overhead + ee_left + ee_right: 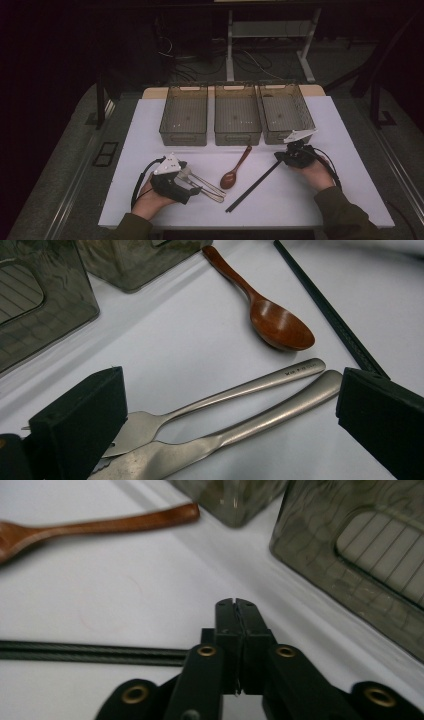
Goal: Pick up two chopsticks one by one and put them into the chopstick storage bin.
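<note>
Resting on the white table (150, 210) with pads spread wide, left claw (220, 410) straddling a steel fork (225, 395) and a steel knife (240, 427), both lying flat side by side between the pads without being pinched, handles pointing away toward a brown wooden spoon (277, 325). Lying just beyond the handle tips, spoon bowl up, its handle aimed at the middle of three smoky translucent bins (237, 120) lined up along the far part of the table. Sitting near the front corner of the right-hand bin, right claw (235, 610) pressed together, pads meeting with barely a seam; cannot tell whether the far end of the black chopsticks (254, 186) is pinched there, since the pads hide the contact. Running as a dark line from that claw diagonally toward the near edge of the table, chopsticks passing to the right of the spoon and well apart from the fork and knife.
</note>
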Demonstrator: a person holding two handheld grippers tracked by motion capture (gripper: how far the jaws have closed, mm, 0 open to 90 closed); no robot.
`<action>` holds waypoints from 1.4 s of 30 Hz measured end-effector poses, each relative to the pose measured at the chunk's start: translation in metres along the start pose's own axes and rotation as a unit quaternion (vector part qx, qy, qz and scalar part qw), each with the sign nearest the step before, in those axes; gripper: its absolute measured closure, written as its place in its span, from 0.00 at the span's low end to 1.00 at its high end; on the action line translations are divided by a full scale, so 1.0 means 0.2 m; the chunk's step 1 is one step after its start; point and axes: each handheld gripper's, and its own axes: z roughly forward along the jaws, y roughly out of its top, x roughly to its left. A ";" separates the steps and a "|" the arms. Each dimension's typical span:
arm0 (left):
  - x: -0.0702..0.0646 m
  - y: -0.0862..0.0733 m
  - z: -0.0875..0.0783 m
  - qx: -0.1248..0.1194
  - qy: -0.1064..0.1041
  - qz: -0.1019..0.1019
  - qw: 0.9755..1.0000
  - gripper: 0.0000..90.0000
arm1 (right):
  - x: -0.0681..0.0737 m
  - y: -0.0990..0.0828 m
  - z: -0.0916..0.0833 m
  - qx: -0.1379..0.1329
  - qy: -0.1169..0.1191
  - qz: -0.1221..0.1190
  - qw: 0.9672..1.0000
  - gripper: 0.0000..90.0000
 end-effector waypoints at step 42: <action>-0.11 0.10 0.06 -0.012 -0.022 0.008 1.000 0.12 | 0.12 -0.35 -0.25 -0.157 0.016 0.034 0.987 0.18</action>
